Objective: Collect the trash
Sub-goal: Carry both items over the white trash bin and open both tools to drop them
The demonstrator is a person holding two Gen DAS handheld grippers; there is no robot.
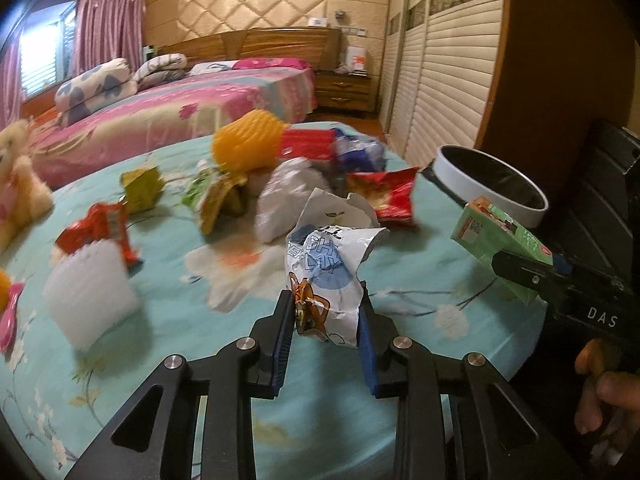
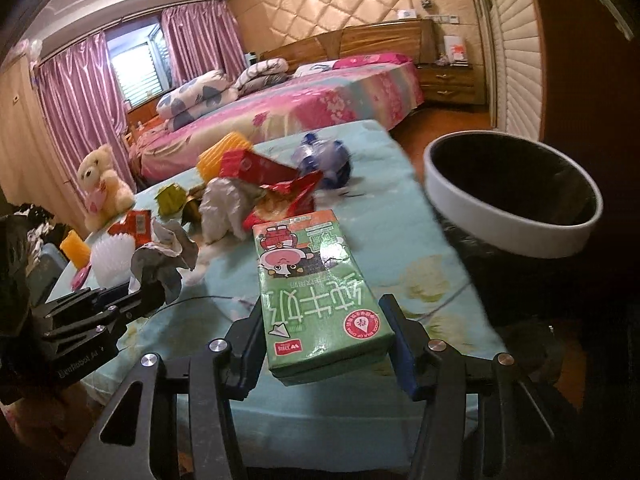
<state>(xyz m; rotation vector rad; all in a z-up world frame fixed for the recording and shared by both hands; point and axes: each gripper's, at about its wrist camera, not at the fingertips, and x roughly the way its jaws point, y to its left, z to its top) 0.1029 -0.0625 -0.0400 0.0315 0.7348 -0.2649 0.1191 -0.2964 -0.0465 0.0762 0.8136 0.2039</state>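
Left wrist view: round table in a teal floral cloth (image 1: 420,264) takes most of the frame, bed (image 1: 208,96) behind it, louvered wardrobe doors (image 1: 444,80) to the right. White-rimmed trash bin (image 1: 492,196) sits just off the table's right edge, mouth open and unobstructed, so it looks like the drop target. Trash is heaped mid-table: yellow foam net (image 1: 246,144), red snack bag (image 1: 386,196), crumpled white bag (image 1: 284,196), blue-and-white wrapper (image 1: 360,152), green and yellow wrappers nearer the left, white foam net (image 1: 90,296) at the front left. Plush bear (image 1: 20,184) sits at the far left edge; likely not trash. Left gripper (image 1: 325,312) is clamped on a crumpled white cartoon wrapper (image 1: 324,264), pinched at its lower end so the rest stands up clear of the cloth. Right gripper (image 2: 326,344) grips a green milk carton (image 2: 316,292) across its narrow sides near the base, carton lying forward along the fingers and lifted off the table. Both pieces appear held low so the bulk pokes out ahead, ready to tip into the bin. Carton is the nearer of the two to the rim; nothing lies between it and the bin. Wrapper sits further left, and the right gripper and carton are between it and the bin, so the carton probably has to go first.
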